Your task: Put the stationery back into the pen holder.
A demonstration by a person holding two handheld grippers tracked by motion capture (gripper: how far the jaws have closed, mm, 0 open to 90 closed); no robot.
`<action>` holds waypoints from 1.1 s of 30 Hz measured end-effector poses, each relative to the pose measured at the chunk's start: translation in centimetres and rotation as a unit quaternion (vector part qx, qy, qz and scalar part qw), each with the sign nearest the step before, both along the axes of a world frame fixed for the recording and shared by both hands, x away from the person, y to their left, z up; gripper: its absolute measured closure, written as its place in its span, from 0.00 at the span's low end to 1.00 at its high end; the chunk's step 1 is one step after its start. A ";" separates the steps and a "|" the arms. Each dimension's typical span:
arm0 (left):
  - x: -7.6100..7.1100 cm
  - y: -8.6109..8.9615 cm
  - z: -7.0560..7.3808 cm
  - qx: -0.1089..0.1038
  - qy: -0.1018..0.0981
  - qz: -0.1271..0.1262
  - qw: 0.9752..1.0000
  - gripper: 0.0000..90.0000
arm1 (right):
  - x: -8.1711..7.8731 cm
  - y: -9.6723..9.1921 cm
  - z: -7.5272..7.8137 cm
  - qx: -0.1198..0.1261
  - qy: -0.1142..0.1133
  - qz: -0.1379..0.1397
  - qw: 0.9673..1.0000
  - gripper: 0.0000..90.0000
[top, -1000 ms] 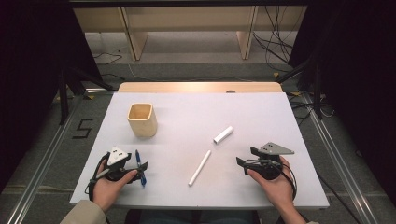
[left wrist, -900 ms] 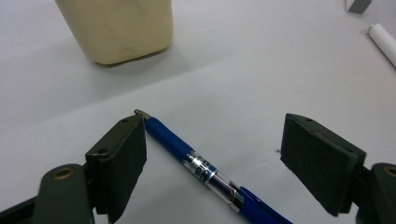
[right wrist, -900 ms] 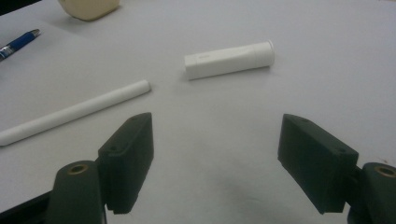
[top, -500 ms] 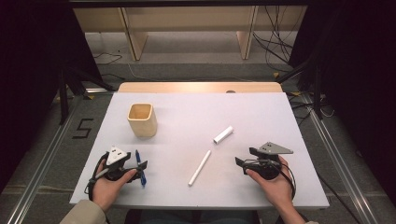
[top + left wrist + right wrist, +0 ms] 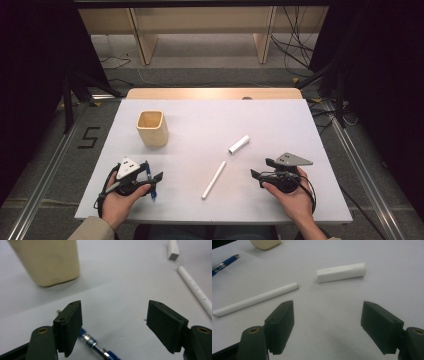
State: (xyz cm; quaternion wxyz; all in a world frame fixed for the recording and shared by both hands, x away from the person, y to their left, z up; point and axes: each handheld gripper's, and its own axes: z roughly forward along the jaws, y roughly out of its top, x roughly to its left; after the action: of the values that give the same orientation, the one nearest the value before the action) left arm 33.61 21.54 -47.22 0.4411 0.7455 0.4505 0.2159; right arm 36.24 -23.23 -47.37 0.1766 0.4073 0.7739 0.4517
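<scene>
A blue pen (image 5: 150, 184) lies on the white table (image 5: 200, 120) at the front left. My left gripper (image 5: 153, 175) rests over it, jaws pointing right. In the left gripper view the pen (image 5: 98, 348) passes beside the left jaw, and no pad presses on it. The left gripper (image 5: 113, 327) is open, and its jaws have just been closing with the pen low between them. My right gripper (image 5: 260, 169) is held at the front right, and it (image 5: 327, 327) is open with only bare table between its jaws.
A wooden cup (image 5: 152, 128) stands upright at the back left. A long white stick (image 5: 213, 180) lies between the two hands, with a short white tube (image 5: 239, 144) just beyond it. The table's front edge is close behind both hands.
The left gripper's jaws have narrowed slightly over the blue pen. The right hand and the loose things have not moved.
</scene>
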 end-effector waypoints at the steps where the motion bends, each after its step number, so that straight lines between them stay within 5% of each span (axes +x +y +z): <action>1: 0.0 0.0 0.0 0.000 0.000 0.000 1.000 0.33 | 0.0 0.0 0.0 0.000 -0.001 0.001 1.000 0.31; 12: -0.2 -5.7 -0.2 0.008 0.008 -0.044 0.999 0.34 | 0.0 0.7 0.0 -0.004 0.001 0.006 1.000 0.31; 23: 0.9 -13.2 -0.9 0.048 0.016 -0.059 0.997 0.42 | 0.0 0.6 0.0 -0.002 0.001 0.006 1.000 0.31; 33: 1.5 -16.3 -1.4 0.081 0.035 -0.061 0.994 0.49 | 0.0 0.6 0.0 -0.003 0.001 0.006 1.000 0.31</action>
State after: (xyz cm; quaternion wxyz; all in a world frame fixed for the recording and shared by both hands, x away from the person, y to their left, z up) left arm 35.15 5.28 -48.64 0.3754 0.8121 0.4002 0.1985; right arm 36.27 -22.61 -47.40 0.1739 0.4025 0.7779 0.4501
